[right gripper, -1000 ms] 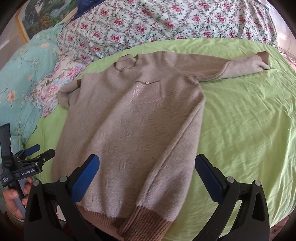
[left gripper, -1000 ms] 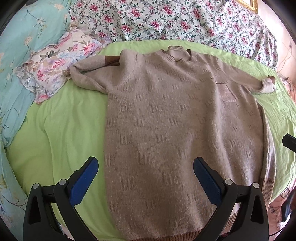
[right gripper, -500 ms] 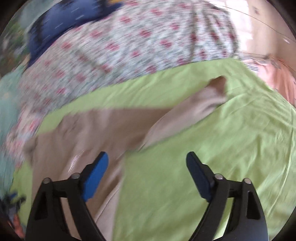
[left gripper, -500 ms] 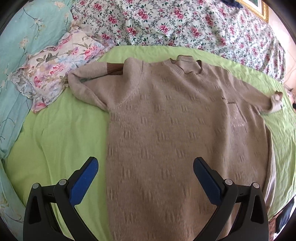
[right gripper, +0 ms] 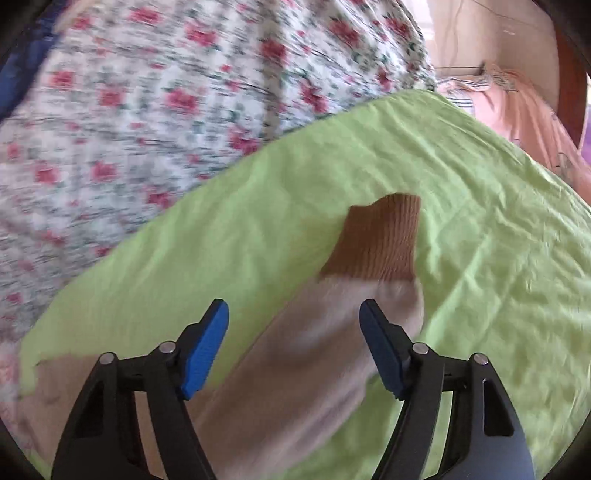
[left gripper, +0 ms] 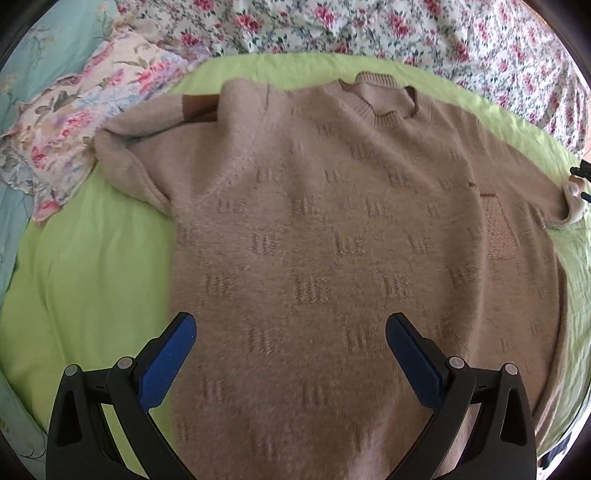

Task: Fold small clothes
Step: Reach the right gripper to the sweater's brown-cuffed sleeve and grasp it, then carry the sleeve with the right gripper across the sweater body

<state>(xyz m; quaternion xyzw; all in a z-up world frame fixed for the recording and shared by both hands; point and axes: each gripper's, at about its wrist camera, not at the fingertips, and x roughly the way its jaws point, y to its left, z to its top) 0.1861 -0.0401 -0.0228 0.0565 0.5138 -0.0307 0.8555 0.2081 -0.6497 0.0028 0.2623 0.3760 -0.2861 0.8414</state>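
A beige knit sweater (left gripper: 332, 240) lies flat, front up, on a lime green sheet (left gripper: 92, 277). Its left sleeve (left gripper: 129, 155) is folded back with the brown cuff (left gripper: 197, 107) on the shoulder. Its right sleeve stretches out to the right. My left gripper (left gripper: 291, 354) is open and empty above the sweater's lower body. My right gripper (right gripper: 293, 336) is open over the end of the right sleeve (right gripper: 332, 350), just short of its brown ribbed cuff (right gripper: 376, 240). The sleeve lies between the blue pads (right gripper: 207, 347), not pinched. The right wrist view is blurred.
A floral quilt (left gripper: 406, 33) runs along the back of the bed and also shows in the right wrist view (right gripper: 166, 110). A flowered pillow (left gripper: 81, 110) and teal bedding (left gripper: 48, 48) lie at the left. Peach cloth (right gripper: 524, 122) lies beyond the sheet's right edge.
My right gripper swung from the sweater's hem out to the right sleeve's end and closed in on the cuff. My left gripper moved forward over the sweater's body. Both stayed open.
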